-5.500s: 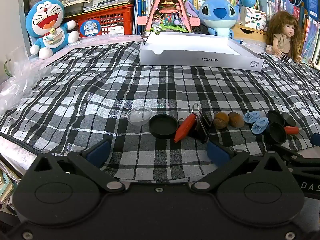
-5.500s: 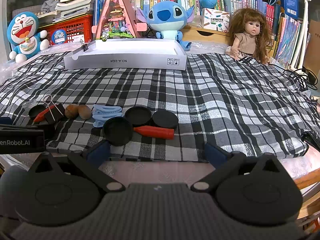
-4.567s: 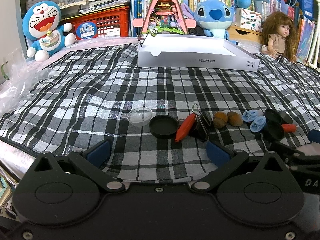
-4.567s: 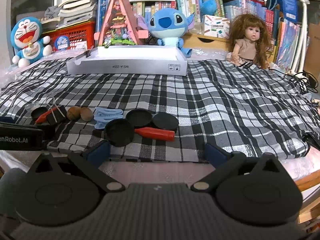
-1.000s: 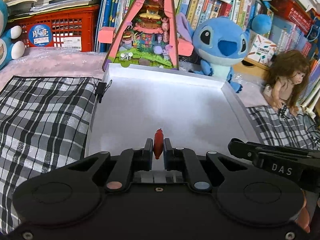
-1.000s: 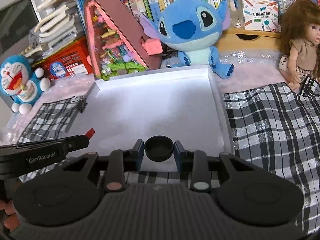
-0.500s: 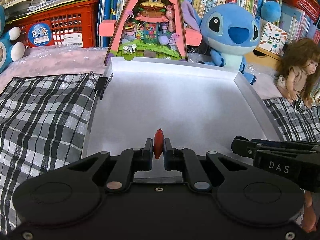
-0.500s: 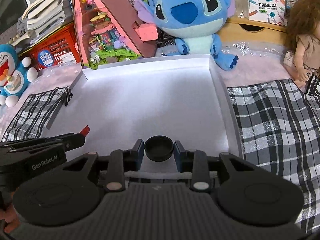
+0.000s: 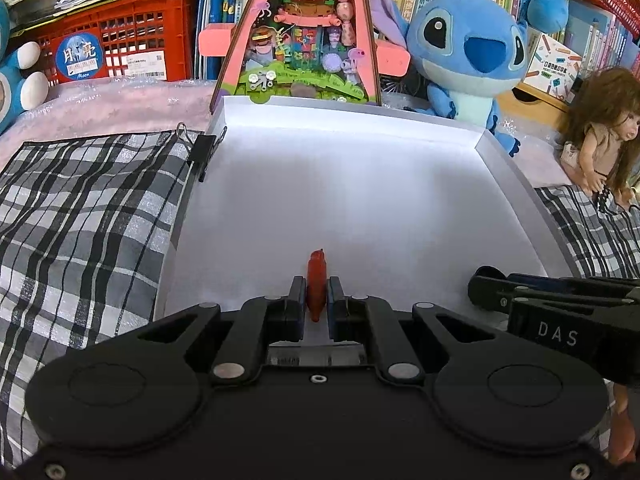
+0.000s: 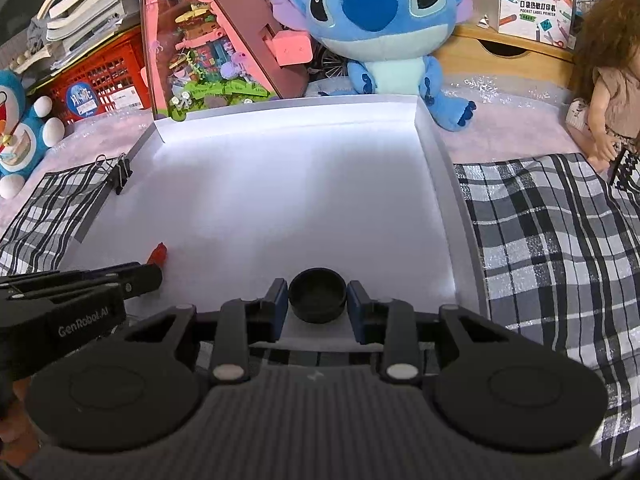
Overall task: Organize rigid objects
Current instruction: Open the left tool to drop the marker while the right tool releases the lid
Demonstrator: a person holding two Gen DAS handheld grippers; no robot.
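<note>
My left gripper point(image 9: 316, 292) is shut on a red carrot-shaped piece point(image 9: 317, 280) and holds it over the near part of the white box lid point(image 9: 360, 200). My right gripper point(image 10: 318, 300) is shut on a round black cap point(image 10: 317, 295) over the lid's near edge point(image 10: 304, 200). The left gripper's tip with the red piece point(image 10: 158, 254) shows at the left of the right wrist view. The right gripper's finger point(image 9: 520, 292) shows at the right of the left wrist view. The lid's floor is bare white.
A black binder clip point(image 9: 202, 152) grips the lid's left wall; it also shows in the right wrist view point(image 10: 122, 176). A checked cloth point(image 9: 80, 220) covers the table. A Stitch plush point(image 9: 468, 52), a pink triangular toy house point(image 9: 304, 40) and a doll point(image 9: 600, 136) stand behind the lid.
Both grippers have moved lower and closer over the white lid with their objects still held. Several seconds ago both were open, with the objects lying on the cloth.
</note>
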